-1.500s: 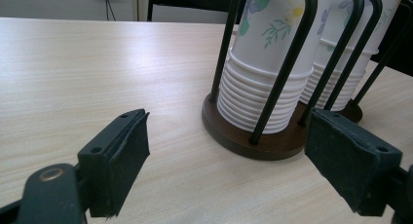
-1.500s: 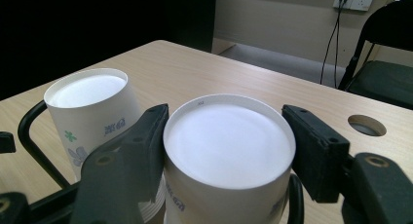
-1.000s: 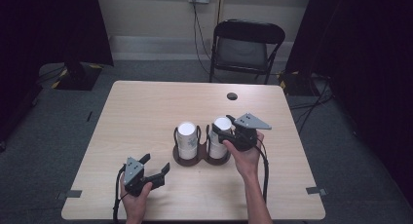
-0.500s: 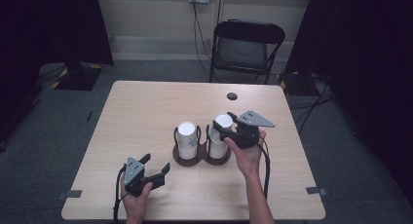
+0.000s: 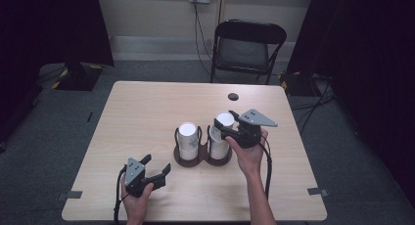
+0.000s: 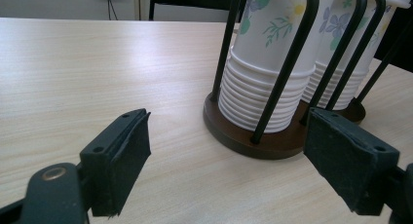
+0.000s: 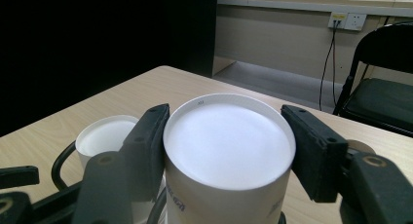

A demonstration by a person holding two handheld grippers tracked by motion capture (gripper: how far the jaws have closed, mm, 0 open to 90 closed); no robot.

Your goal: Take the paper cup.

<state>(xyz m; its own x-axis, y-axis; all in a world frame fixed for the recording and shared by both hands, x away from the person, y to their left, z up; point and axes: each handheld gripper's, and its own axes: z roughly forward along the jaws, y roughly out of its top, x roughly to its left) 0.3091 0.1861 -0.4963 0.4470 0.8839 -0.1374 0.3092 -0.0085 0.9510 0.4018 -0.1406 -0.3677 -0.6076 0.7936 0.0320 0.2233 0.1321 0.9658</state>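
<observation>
A dark round-based wire holder [image 5: 201, 160] stands mid-table with two stacks of upturned white paper cups. My right gripper [image 5: 223, 125] is shut on the top cup [image 5: 225, 119] of the right stack [image 5: 219, 146], its pads pressed on the cup's sides just below the white bottom. In the right gripper view that cup [image 7: 229, 151] sits between both pads, with the left stack [image 7: 104, 136] beside it. My left gripper [image 5: 157, 165] rests open near the table's front left, apart from the holder. Its view looks between the open pads [image 6: 124, 156] at the floral-printed stacks [image 6: 265, 53] and the base [image 6: 243, 139].
A small black disc [image 5: 233, 96] lies near the table's far edge. A black folding chair [image 5: 247, 49] stands behind the table, with cables [image 5: 198, 29] hanging from a wall socket. Dark curtains flank both sides.
My right gripper with the top cup has edged slightly up and to the right. The left gripper has stayed where it was.
</observation>
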